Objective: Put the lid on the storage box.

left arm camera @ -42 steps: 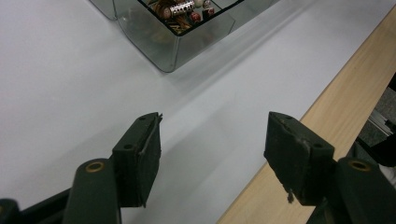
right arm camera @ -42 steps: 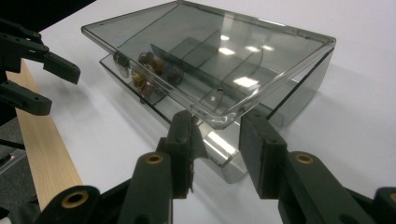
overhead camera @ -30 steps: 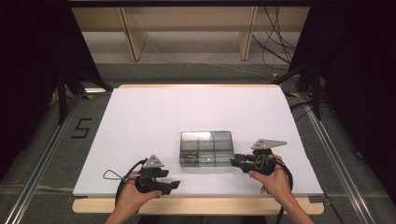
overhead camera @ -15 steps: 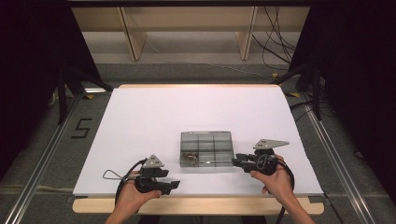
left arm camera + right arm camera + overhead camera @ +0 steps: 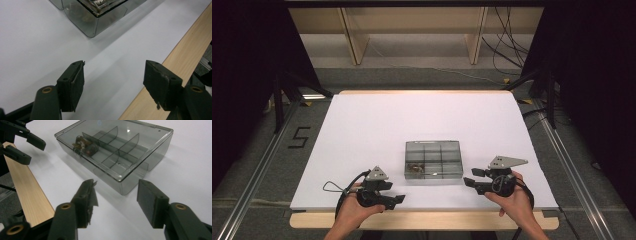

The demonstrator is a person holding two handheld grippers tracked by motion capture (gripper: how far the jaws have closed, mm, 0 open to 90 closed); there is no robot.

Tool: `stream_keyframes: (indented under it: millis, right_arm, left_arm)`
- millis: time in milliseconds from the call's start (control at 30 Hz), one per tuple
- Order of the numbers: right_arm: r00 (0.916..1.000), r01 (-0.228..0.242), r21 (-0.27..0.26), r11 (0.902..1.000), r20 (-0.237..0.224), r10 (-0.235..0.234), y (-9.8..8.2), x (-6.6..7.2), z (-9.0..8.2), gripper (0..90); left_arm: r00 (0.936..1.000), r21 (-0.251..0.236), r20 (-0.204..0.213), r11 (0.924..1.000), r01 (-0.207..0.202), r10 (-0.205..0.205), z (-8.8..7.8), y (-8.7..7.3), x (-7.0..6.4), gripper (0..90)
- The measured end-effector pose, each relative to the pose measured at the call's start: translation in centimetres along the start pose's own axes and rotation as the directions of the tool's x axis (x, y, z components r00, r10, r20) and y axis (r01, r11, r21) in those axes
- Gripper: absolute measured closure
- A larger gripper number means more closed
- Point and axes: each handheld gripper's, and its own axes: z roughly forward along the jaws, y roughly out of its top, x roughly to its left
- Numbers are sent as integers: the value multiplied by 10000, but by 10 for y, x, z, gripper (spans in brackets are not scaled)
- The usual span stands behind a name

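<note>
Divided box [image 5: 433,159], white table [image 5: 377,125], grey floor [image 5: 257,160]

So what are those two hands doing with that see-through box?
A person sits at the white table with a tool in each hand. Between them lies a smoky clear box with dividers inside and small bits in one corner compartment. Its lid looks closed. The left tool waits open near the table's front edge, holding nothing. The right tool points at the box; its jaws have just been opening, with nothing between them. Neither touches the box.

Smoky grey box [image 5: 433,159], white table [image 5: 377,130], black tongs [image 5: 475,178].
</note>
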Motion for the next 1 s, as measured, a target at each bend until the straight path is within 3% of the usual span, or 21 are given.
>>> stream_keyframes:
  millis: [100, 133, 167, 200, 233, 433, 467, 500, 533, 567, 600, 667, 767, 800, 867, 900, 933, 967, 1000]
  right_arm:
    - [9996, 111, 76, 9999, -264, -109, -1, 3, 1, 412]
    - [9992, -129, 183, 9997, -368, 135, -1, 5, 1, 399]
    - [9995, -220, 212, 9995, -218, 225, -2, 7, 0, 389]
    - [9993, -67, 181, 9998, -362, 74, -2, 6, 0, 376]
    - [9999, 104, 199, 9997, -129, -102, -3, 6, -1, 366]
    - [9997, 207, 241, 9995, -92, -205, -9, 4, -3, 344]
    - [10000, 61, 260, 9996, -62, -60, -10, 5, -3, 344]
    - [9999, -73, 381, 9992, -111, 77, -11, 6, -4, 343]
    - [9998, 153, 313, 9994, -129, -149, -11, 4, -4, 343]
    - [9998, -169, 389, 9991, -87, 173, -12, 7, -5, 342]
    - [9999, 65, 289, 9996, -79, -63, -13, 6, -5, 342]
    - [9999, 49, 363, 9993, -93, -46, -14, 6, -6, 341]
    - [9991, 423, 279, 9987, 38, -424, -15, 5, -7, 338]
    - [9999, 142, 340, 9993, -49, -140, -16, 7, -8, 336]
    - [10000, 49, 325, 9995, -12, -49, -17, 9, -9, 334]
    - [9995, 291, 352, 9990, -91, -288, -18, 7, -10, 331]
    - [10000, -50, 462, 9989, -67, 53, -19, 10, -11, 327]
    - [9999, 54, 429, 9991, -137, -48, -20, 9, -11, 321]
    - [9997, 226, 443, 9988, -52, -224, -21, 8, -12, 315]
  left_arm:
    - [9999, 42, 113, 10000, 41, -42, 0, 0, -1, 324]
    - [10000, 8, 90, 10000, 7, -7, 0, 0, -1, 322]
    - [9999, -2, 117, 10000, -6, 6, 0, 1, -1, 319]
    - [9999, 33, 90, 10000, 55, -56, 0, 1, -2, 314]
    - [9999, 63, 117, 9999, 84, -85, 0, 1, -2, 312]
    - [9999, 70, 123, 10000, -4, 3, 1, 1, -5, 306]
    - [9999, 138, 112, 9999, 80, -82, 2, 1, -6, 304]
    - [9999, 197, 91, 9998, -91, 90, 2, 1, -5, 305]
    - [9999, 125, 149, 9999, -47, 45, 3, 2, -6, 304]
    - [9998, 99, 195, 9999, 74, -76, 4, 1, -7, 304]
    - [9998, 188, 194, 9998, 12, -16, 3, 2, -7, 304]
    - [9998, 244, 99, 9996, -165, 162, 3, 2, -7, 304]
    - [10000, 184, 97, 9998, -11, 9, 2, -2, -9, 304]
    - [9999, 279, 144, 9996, -90, 86, 1, -5, -8, 303]
    - [10000, 297, 40, 9996, -11, 10, 0, -10, -7, 304]
    - [10000, 305, 34, 9995, 78, -79, 0, -12, -7, 304]
    - [10000, 377, 94, 9993, -6, 3, -1, -14, -6, 304]
    - [9997, 262, 35, 9993, 249, -250, 0, -16, -8, 304]
    - [9997, 262, 10, 9994, 230, -230, 0, -16, -8, 305]
